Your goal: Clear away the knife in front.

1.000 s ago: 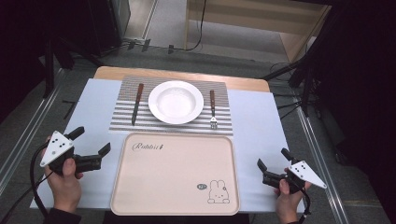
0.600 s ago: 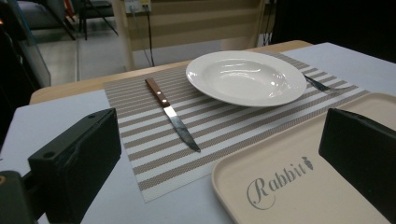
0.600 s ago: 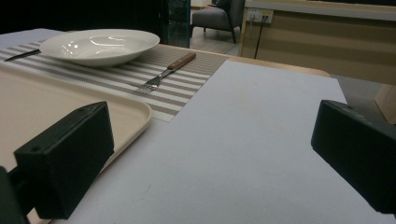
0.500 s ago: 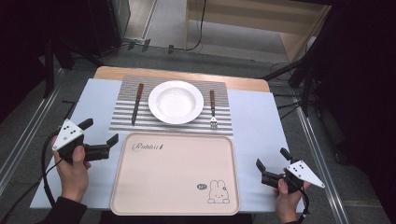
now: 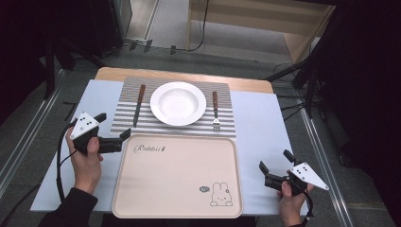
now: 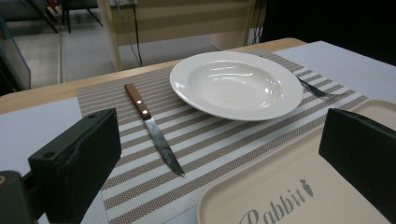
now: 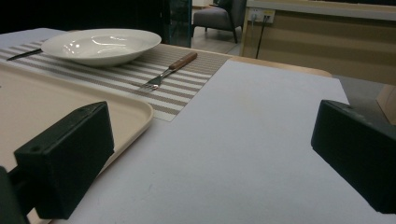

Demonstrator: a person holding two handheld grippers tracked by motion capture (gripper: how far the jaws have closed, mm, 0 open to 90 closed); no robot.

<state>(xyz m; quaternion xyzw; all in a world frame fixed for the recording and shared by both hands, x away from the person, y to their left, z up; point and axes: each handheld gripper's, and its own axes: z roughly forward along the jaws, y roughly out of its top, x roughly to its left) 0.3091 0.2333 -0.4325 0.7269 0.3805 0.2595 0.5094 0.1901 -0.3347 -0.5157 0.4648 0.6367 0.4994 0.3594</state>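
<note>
Both tools open and empty, the left one aimed at the knife.

Near the bench's left edge, the left tool [image 5: 113, 126] hovers with jaws spread wide, just beside the tray's [image 5: 142, 189] far-left corner. Ahead of it the knife [image 5: 138, 105] lies flat on the striped placemat [image 5: 222, 87] toward the far edge, left of the white plate [image 5: 178, 103]; the fork [image 5: 215, 110] lies right of the plate. By the near-right corner, the right tool [image 5: 274, 163] is likewise spread wide, holding nothing.

Both hand-held grippers [image 5: 112, 126] [image 5: 275, 163] gaping, low, apart.
</note>
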